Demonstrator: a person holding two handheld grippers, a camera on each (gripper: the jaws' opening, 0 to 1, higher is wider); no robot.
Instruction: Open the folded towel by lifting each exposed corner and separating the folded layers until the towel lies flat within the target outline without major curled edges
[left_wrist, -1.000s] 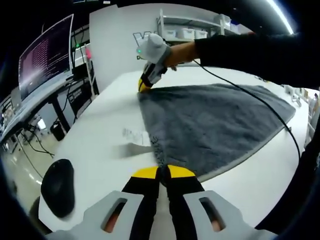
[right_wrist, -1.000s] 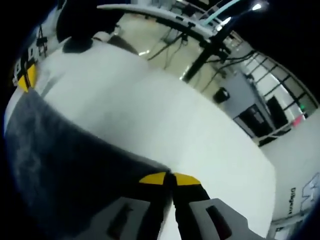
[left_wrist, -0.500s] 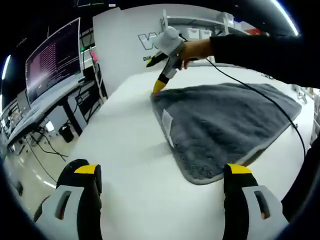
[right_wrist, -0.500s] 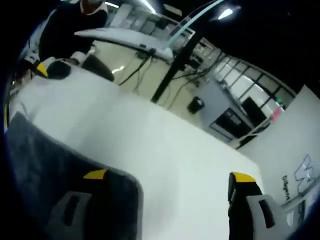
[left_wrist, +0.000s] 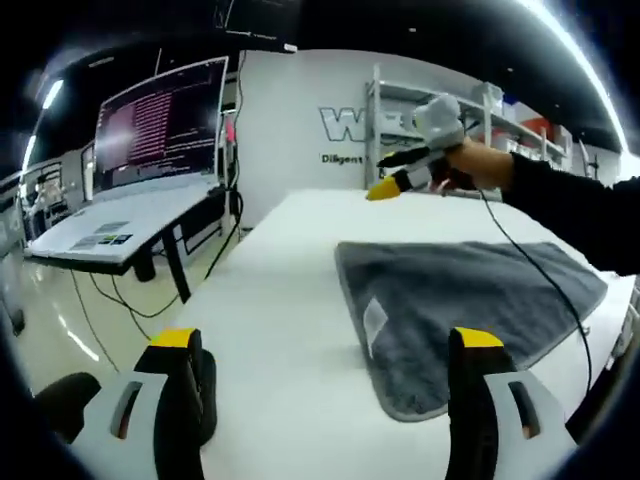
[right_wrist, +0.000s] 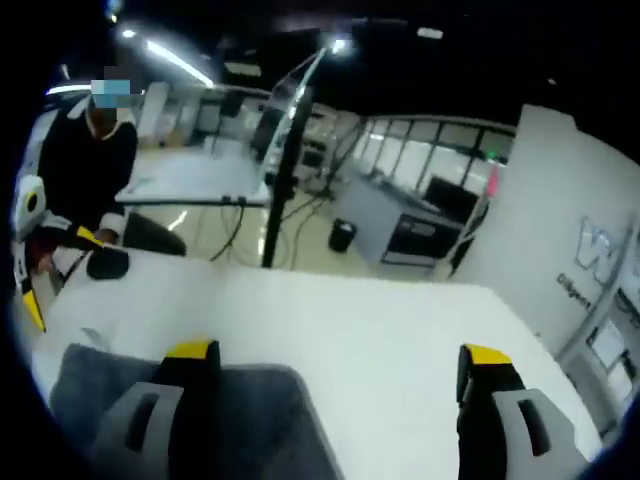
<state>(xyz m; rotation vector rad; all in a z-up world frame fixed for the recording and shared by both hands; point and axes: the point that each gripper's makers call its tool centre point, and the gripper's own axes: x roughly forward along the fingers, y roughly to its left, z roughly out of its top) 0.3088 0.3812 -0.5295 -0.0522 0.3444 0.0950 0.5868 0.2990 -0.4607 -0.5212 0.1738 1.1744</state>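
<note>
Left gripper view: the left hand-held gripper (left_wrist: 325, 345) rises from the bottom of the frame with its yellow-tipped jaws spread wide and nothing between them. The grey terry-cloth towel (left_wrist: 470, 295) lies in the centre-right of the frame on the white flat surface (left_wrist: 275, 290), spread in a single broad sheet with a small white care label (left_wrist: 374, 320) near its lower left edge; the near corner is rounded and sits flat. The right hand-held gripper (left_wrist: 392, 187) hangs in the upper centre, clear of the cloth; whether its jaws are parted cannot be told from here. A monitor with text (left_wrist: 160, 125) stands at upper left. Right gripper view: the right hand-held gripper's own jaws at the bottom stand wide apart and empty. The towel's corner (right_wrist: 150, 385) shows at lower left, flat on the surface. The left hand-held gripper sits at the far left edge, beside a black computer mouse (right_wrist: 107, 264). Judgement: unfolding appears essentially done, no folded layer visible. Remaining: check the far edges, partly out of sight, for curls. No target outline can be made out.
</note>
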